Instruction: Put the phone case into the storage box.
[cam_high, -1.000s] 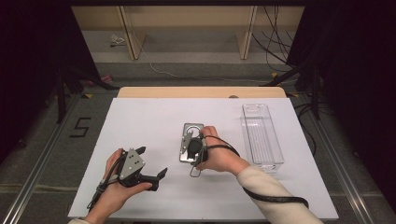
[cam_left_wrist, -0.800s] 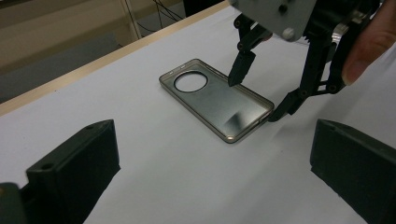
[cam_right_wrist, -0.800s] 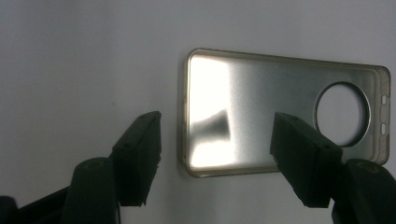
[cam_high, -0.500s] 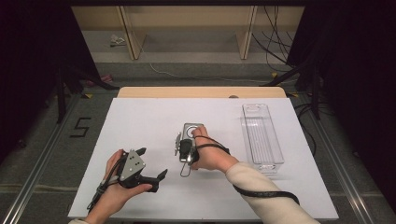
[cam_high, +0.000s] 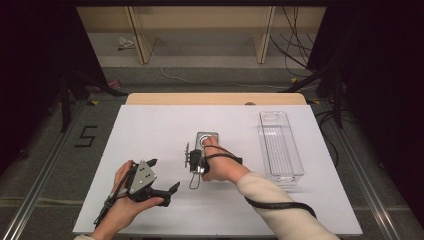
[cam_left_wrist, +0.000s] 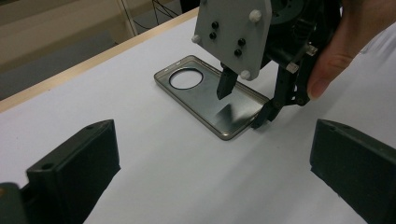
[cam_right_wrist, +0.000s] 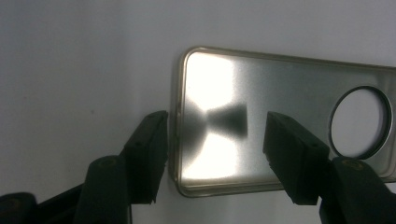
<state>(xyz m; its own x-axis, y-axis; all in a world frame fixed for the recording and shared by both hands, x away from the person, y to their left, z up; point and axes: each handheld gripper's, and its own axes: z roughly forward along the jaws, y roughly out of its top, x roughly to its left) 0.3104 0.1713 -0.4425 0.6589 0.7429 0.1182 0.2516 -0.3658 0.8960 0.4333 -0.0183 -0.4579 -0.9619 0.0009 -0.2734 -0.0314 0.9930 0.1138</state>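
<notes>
A silver metal phone case (cam_high: 208, 137) with a round camera hole lies flat, hollow side up, on the white table (cam_high: 150, 125). My right gripper (cam_high: 193, 161) points down over the case's near end. In the right gripper view the case (cam_right_wrist: 289, 93) lies under my right gripper (cam_right_wrist: 215, 140): one jaw is just outside the short rim, the other over the inner face. The jaws have just been closing; the pads do not press on the rim. My left gripper (cam_high: 164, 174) rests open at the front left, aimed at the case (cam_left_wrist: 201, 100) and the right gripper (cam_left_wrist: 240, 111).
A clear plastic tray (cam_high: 280, 145) stands lengthwise on the right side of the table. A wooden strip (cam_high: 215, 98) runs along the far edge. Cables trail from both grippers over the front of the table.
My right gripper has shifted slightly left and lower over the case's near end, and its jaws have narrowed. The left gripper has stayed where it was.
</notes>
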